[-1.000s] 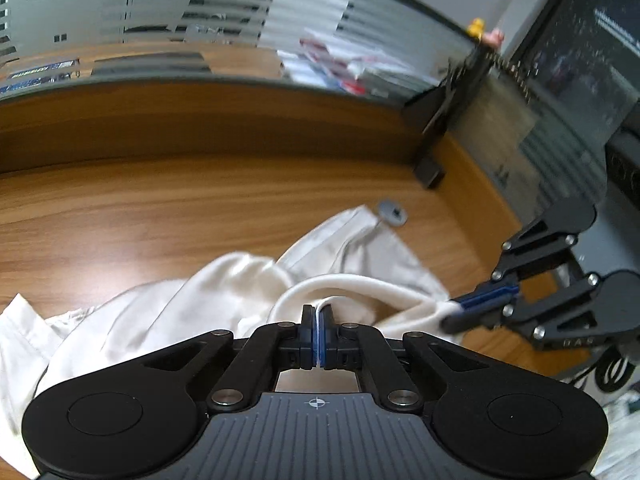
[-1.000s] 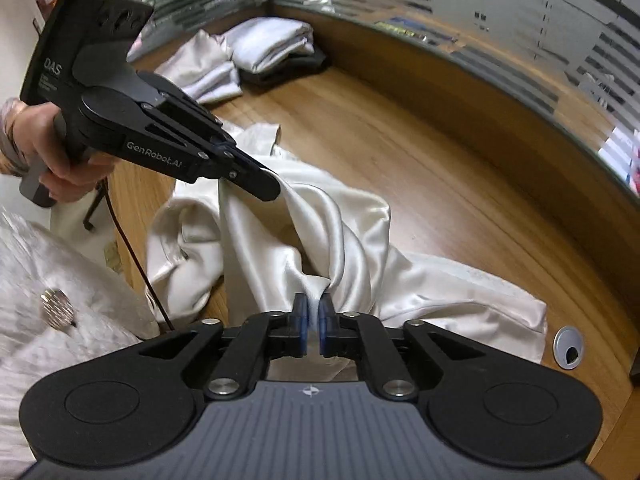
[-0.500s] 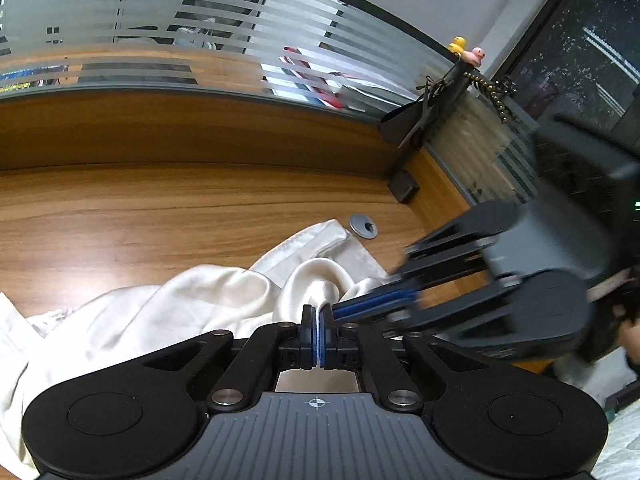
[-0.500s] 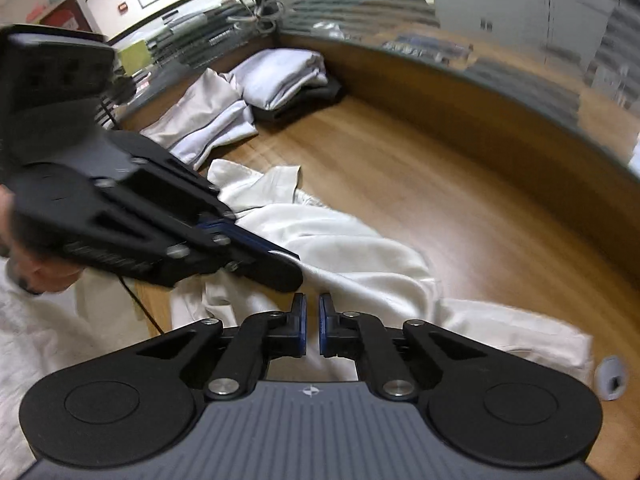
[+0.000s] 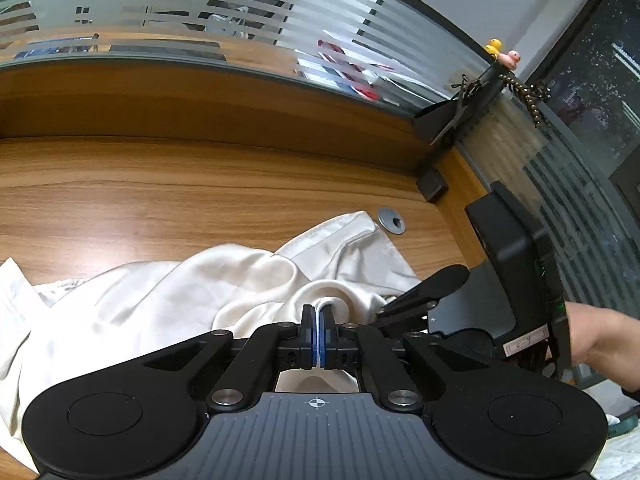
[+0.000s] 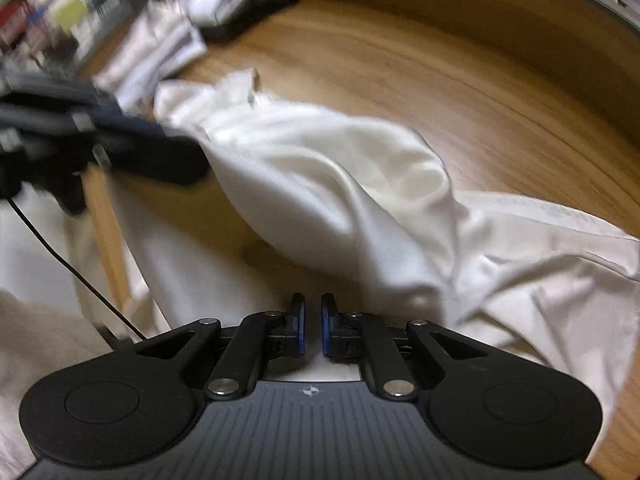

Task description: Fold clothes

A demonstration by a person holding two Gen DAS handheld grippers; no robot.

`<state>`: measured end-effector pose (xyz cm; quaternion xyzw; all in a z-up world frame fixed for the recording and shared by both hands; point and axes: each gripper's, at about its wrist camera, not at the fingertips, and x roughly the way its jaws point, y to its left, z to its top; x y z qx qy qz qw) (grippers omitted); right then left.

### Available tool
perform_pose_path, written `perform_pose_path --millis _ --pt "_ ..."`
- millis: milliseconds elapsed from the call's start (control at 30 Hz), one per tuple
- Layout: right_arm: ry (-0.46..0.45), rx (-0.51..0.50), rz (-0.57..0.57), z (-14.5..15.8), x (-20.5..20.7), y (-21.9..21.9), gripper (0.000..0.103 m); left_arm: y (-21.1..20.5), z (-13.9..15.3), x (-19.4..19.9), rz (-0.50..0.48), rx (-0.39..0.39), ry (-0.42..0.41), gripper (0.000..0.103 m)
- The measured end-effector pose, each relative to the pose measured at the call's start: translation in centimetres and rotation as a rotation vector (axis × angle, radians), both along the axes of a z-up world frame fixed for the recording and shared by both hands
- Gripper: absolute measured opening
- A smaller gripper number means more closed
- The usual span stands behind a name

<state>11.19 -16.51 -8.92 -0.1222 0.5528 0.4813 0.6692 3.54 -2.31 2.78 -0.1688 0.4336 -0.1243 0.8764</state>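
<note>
My left gripper [image 5: 318, 336] is clamped on a hem of the shirt [image 5: 168, 304], a thin band of cloth pinched between the pads. My right gripper [image 6: 313, 330] sits w/ jaws a narrow gap apart and nothing between them; its view is blurred, so I can't rule out a thread of fabric, but it looks bare. The shirt lies crumpled on the desk [image 5: 168, 196], one corner just beside the grommet [image 5: 391, 220], the rest bunched toward me and partly draped off the desk edge. No crease or flat panel shows yet, so this piece has its whole fold left. Well beyond the shirt, away from the grommet, sit folded stacks [image 6: 160, 48], so pt of the pile looks done. I reckon the shirt needs spreading flat.
</note>
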Motion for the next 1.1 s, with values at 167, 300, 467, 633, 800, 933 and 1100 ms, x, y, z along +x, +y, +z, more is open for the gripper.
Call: perform_pose_path --millis 167,300,467,633,800,933,1100 --pt "0.015 0.060 -0.037 -0.5 1.0 1.1 0.016 0.7 -0.4 0.2 0.036 0.002 0.010 0.004" --pt "-0.034 -0.008 -0.055 -2.0 1.4 2.9 0.019 1.6 -1.1 0.3 0.081 0.017 0.029 0.004" --pt "-0.109 -0.094 0.004 -3.6 0.6 4.3 0.045 1.7 -2.5 0.4 0.094 0.051 0.060 0.004" --pt "-0.098 -0.084 0.039 -3.5 0.0 4.4 0.047 2.0 -3.5 0.7 0.113 0.069 0.078 0.004" --pt "-0.006 -0.012 0.023 -2.6 0.2 4.5 0.038 3.1 -4.0 1.1 0.151 0.046 0.095 0.004" --pt "0.057 0.023 -0.044 -3.7 0.9 4.9 0.010 3.7 -4.4 1.3 0.164 0.029 0.110 0.004" --pt "-0.006 -0.058 -0.035 -5.4 1.0 6.0 0.012 4.1 -5.2 1.2 0.166 0.023 0.135 0.004"
